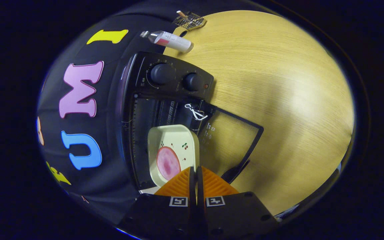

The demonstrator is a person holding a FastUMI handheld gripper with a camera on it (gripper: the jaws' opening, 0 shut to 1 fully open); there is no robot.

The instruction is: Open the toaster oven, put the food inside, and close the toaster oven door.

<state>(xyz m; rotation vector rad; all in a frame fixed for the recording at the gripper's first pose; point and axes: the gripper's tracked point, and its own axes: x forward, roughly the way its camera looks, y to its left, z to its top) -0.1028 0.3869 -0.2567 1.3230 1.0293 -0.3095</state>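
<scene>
A black toaster oven (pixel 165 80) with two knobs stands on the wooden table (pixel 278 83), its glass door (pixel 232 140) swung fully open and lying flat. A square cream plate (pixel 172 136) carrying a round pink slice of food (pixel 168 163) sits in the mouth of the oven, over the dark cavity. My gripper (pixel 194 170) is shut on the near rim of the plate, its fingers almost together with only the thin edge between them. The part of the plate under the fingers is hidden.
A white cord (pixel 195 111) is tied at the top edge of the door. Beyond the oven lie a small bottle (pixel 170 40) on its side and a wire rack (pixel 189 20). Bare wooden tabletop spreads out beside the open door.
</scene>
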